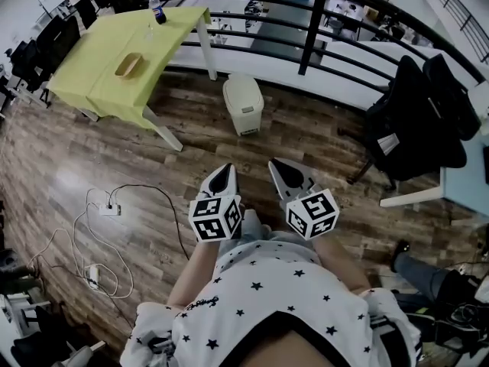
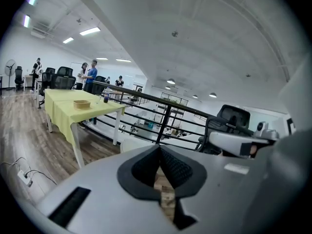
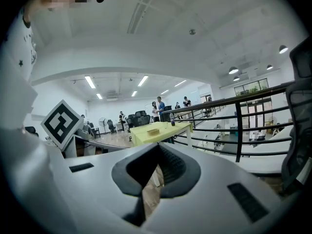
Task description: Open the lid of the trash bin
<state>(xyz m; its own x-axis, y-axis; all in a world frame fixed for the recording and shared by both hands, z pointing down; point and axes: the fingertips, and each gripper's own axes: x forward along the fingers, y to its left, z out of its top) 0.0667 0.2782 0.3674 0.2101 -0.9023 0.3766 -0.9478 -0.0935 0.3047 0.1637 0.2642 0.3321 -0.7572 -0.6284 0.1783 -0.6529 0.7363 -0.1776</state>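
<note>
Well, close in against the person's star-print shirt (image 1: 267,297), both tools are held low and side by side, well short of the bin. The left gripper (image 1: 221,176) has its jaws brought together at the tips, with nothing between them but a sliver of floor showing lower down. The right gripper (image 1: 289,173) is closed to a point the same way and also holds nothing.

Ahead of them lies an open stretch of wood floor (image 1: 306,140). To the left on the floor, a power strip (image 1: 111,209) trails loose white cables (image 1: 72,239). To the right, a chair (image 1: 416,121) hung with dark coats crowds in, and a white table edge (image 1: 451,186) is cut off by the frame.

The trash bin (image 1: 243,104) stands past the open floor, lid down, just in front of the black railing (image 1: 313,29). It is near the leg of the yellow-covered table (image 1: 92,82). How its lid is hinged is too small to make out. On that table sit a wooden tray (image 1: 130,65) and, at the far corner, a bottle (image 1: 155,8).

Beyond the railing the room drops away to a lower level that is hard to make out.
</note>
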